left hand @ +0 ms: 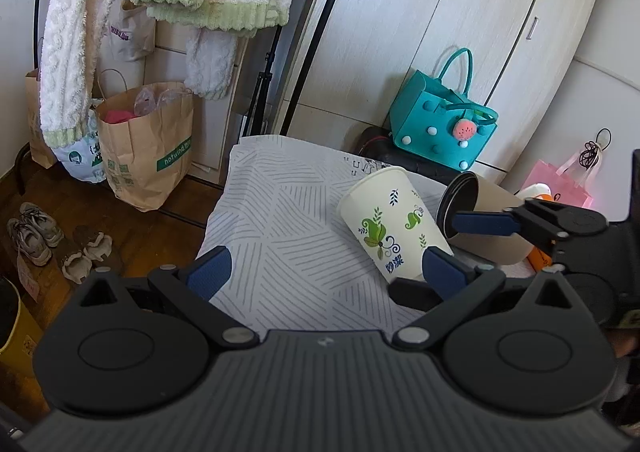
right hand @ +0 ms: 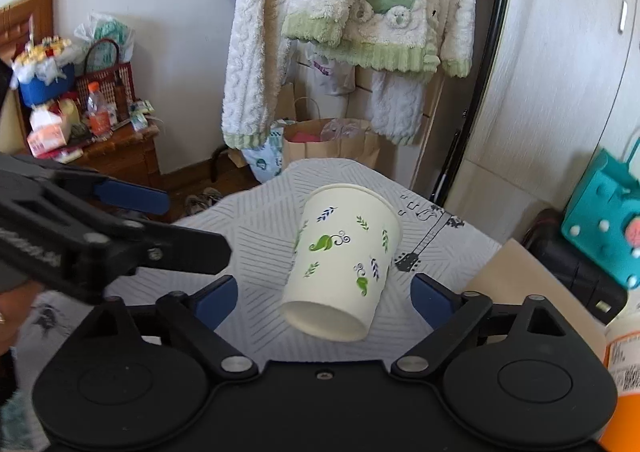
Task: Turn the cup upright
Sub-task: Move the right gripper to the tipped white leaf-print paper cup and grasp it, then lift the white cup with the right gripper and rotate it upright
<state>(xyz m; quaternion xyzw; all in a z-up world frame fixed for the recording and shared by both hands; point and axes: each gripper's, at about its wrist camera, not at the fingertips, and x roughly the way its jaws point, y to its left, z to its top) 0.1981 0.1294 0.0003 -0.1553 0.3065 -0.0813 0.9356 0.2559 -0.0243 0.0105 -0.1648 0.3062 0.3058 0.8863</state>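
Note:
A white paper cup (left hand: 390, 222) with green leaf prints lies on its side on the patterned tablecloth (left hand: 280, 220). Its base points toward the right gripper and its open mouth away. In the right wrist view the cup (right hand: 340, 264) lies between the wide-open fingers of my right gripper (right hand: 324, 296), with gaps on both sides. My left gripper (left hand: 326, 272) is open and empty; its right fingertip (left hand: 440, 270) is beside the cup's base. The right gripper's fingers (left hand: 480, 222) show at the right in the left wrist view.
A tan cylinder with a dark lid (left hand: 476, 208) lies right of the cup. A teal felt bag (left hand: 444, 120) stands behind it. Paper bags (left hand: 148, 148) and shoes (left hand: 36, 232) are on the floor at left. An orange-labelled container (right hand: 624, 372) is at right.

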